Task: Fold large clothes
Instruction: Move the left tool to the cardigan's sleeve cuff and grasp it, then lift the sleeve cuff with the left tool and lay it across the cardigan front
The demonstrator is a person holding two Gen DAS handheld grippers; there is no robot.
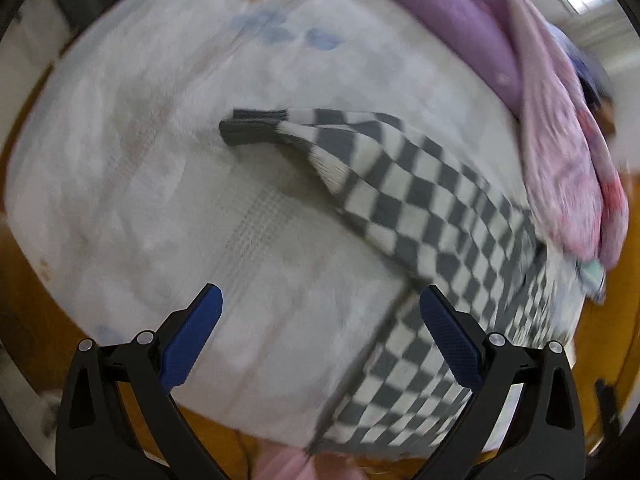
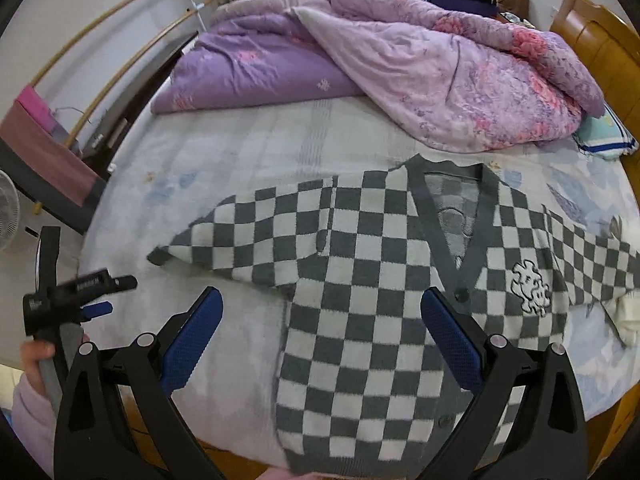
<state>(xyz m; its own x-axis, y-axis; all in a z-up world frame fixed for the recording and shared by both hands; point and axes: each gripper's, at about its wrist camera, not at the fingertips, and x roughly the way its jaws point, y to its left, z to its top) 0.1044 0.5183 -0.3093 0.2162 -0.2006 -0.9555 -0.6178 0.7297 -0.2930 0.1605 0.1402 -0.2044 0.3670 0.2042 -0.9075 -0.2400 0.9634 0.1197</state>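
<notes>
A grey-and-white checkered cardigan (image 2: pixel 360 312) lies flat and face up on the bed, V-neck toward the quilt, with a white embroidered patch on the chest. Its left sleeve (image 2: pixel 248 236) stretches out to the left and its right sleeve (image 2: pixel 592 256) to the right. My right gripper (image 2: pixel 320 316) is open and empty above the cardigan's body. In the blurred left wrist view the cardigan (image 1: pixel 440 240) runs down the right side, its sleeve cuff (image 1: pixel 252 126) pointing left. My left gripper (image 1: pixel 320 316) is open and empty above the bare sheet beside the cardigan; it also shows in the right wrist view (image 2: pixel 96 296).
The bed has a pale printed sheet (image 2: pixel 200 168) and a wooden frame (image 2: pixel 596 36). A rumpled purple and pink quilt (image 2: pixel 400 68) lies across the far side, also in the left wrist view (image 1: pixel 520 80). A striped pillow (image 2: pixel 608 136) sits far right. A fan (image 2: pixel 8 208) stands left.
</notes>
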